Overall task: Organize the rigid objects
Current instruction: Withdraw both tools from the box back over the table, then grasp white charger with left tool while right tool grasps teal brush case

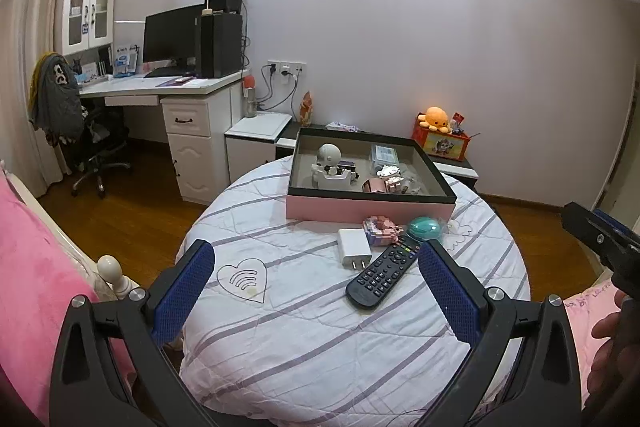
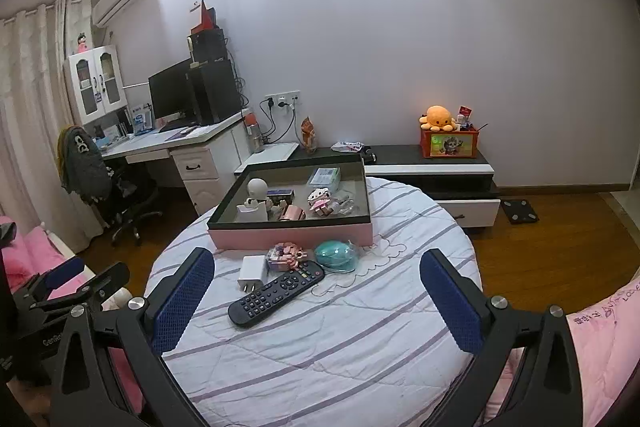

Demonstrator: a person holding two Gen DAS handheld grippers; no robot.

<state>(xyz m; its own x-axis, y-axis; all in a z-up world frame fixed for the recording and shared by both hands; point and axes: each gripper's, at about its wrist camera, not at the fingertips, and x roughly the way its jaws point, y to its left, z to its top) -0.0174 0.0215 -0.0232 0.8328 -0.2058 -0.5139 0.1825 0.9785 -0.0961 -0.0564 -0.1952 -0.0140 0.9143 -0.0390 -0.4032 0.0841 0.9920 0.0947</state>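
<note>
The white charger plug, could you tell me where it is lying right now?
The white charger plug lies on the striped quilt in front of the pink box, between the black remote and the small pink block toy.

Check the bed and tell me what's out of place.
Four things lie loose on the quilt in front of the box instead of inside: remote, charger, block toy, teal case. Nothing looks damaged.

Only partly legible lettering shows: "GenRo…" on the left tool (image 2: pixel 52 341) body.
</note>
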